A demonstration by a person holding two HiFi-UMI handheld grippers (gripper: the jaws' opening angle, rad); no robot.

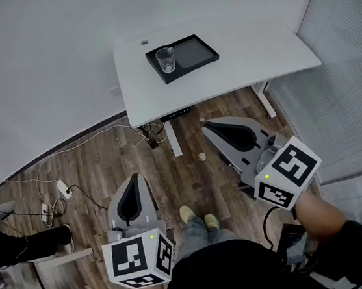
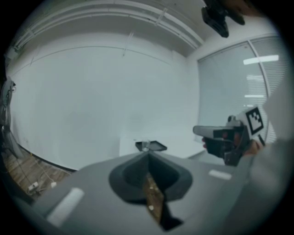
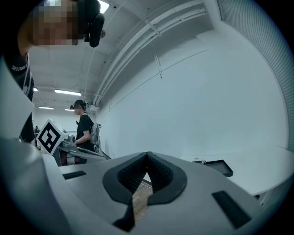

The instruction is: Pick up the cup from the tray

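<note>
Head view: a white rounded surface (image 1: pixel 255 53) carries a black rectangular tray (image 1: pixel 196 52). The grey left gripper (image 1: pixel 131 179) and right gripper (image 1: pixel 206 124) hang well apart from it, jaws together, empty. A clear glass cup (image 1: pixel 166 60) stands upright at the tray's left end.

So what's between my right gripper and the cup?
In the head view, only a strip of wooden floor, the bare white desk top and the tray's near rim separate the right gripper from the cup.

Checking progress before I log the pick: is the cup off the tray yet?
No: in the head view the clear cup stands upright on the black tray on the white table.
</note>
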